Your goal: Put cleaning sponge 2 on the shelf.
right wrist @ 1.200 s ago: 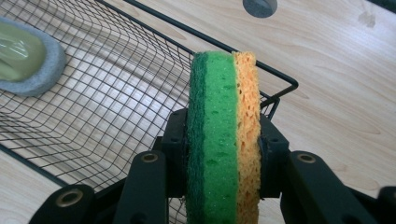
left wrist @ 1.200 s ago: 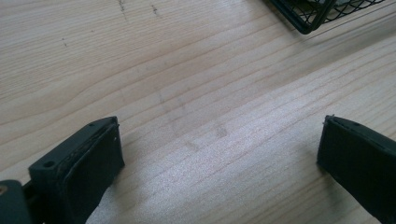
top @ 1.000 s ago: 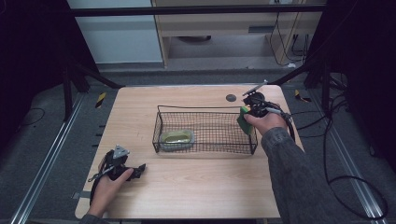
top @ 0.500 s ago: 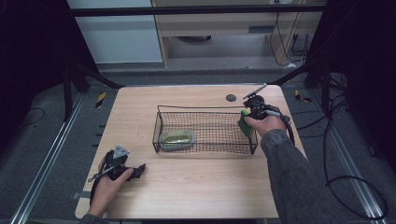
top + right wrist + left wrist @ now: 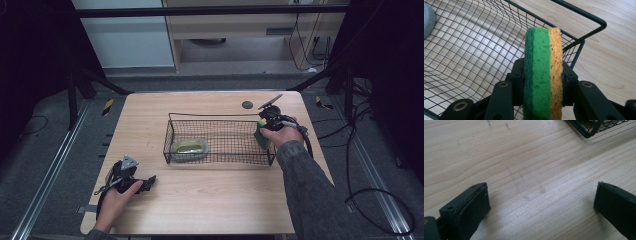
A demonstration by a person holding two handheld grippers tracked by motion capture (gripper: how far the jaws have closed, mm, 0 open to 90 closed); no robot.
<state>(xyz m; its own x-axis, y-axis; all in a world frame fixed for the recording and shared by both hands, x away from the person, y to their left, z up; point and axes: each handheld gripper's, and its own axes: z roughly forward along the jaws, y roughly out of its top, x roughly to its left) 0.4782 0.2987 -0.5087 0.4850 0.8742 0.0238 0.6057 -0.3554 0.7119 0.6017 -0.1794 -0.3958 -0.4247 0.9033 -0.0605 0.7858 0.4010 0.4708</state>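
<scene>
Left gripper [image 5: 148, 182] resting idle on light wooden table [image 5: 210, 210] near front-left corner, jaws standing wide apart, nothing between. Black wire basket [image 5: 220, 118] sitting mid-table, grey-rimmed oval dish [image 5: 189, 148] lying inside at left end. Right gripper [image 5: 543, 82] clamping green-and-yellow sponge [image 5: 543, 75] edge-up, having shifted slightly over basket's right end. Judgement: drop into basket nearing.

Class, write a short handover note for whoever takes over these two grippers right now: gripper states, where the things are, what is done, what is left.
Right gripper: shut on the sponge, held on edge over the right end of the wire basket.
Left gripper: open, low over bare table at the front left.
Done: sponge picked up; a greenish item already lies in the basket.
Left: probably lower the sponge into the basket and release.
</scene>
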